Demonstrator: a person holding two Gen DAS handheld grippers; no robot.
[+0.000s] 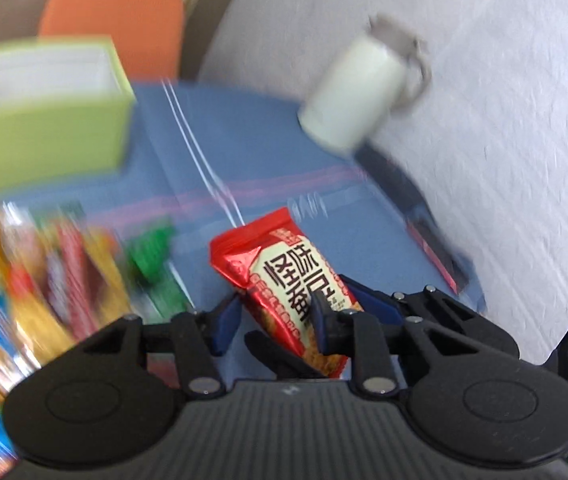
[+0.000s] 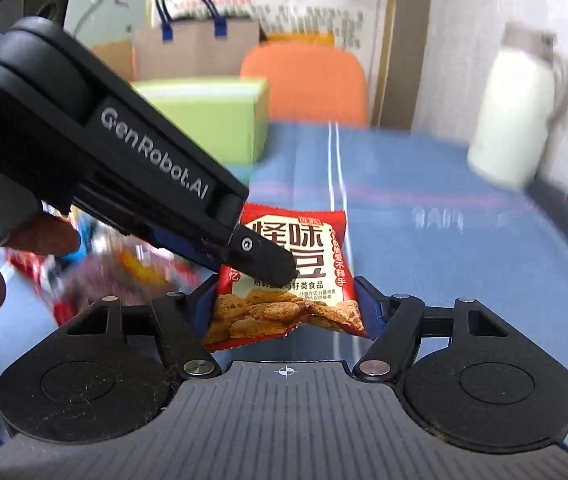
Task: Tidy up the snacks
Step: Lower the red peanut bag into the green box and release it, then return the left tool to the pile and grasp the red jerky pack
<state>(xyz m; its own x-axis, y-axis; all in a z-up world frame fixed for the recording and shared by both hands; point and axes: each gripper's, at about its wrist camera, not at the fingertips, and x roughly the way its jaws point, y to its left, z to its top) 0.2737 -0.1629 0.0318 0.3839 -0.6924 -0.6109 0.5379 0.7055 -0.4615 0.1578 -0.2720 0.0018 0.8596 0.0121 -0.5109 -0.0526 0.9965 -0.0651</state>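
A red snack packet (image 1: 284, 264) printed with peanuts hangs over the blue table (image 1: 252, 140). My left gripper (image 1: 274, 316) is shut on it, the blue pads pinching its lower half. In the right wrist view the same packet (image 2: 308, 240) sits upright between my right gripper's (image 2: 286, 306) blue pads. Both pads press on its side edges and its bottom buckles. The left gripper (image 2: 268, 262) reaches in from the left and nips the packet's face near the middle. A person's hand (image 2: 8, 248) holds that gripper.
A heap of mixed snack packs (image 1: 28, 280) lies at the left. A green open box (image 1: 48, 136) stands behind it. A white jug (image 1: 356, 92) stands by the wall at the back right. Beyond the table are an orange chair (image 2: 304, 80) and a paper bag (image 2: 196, 48).
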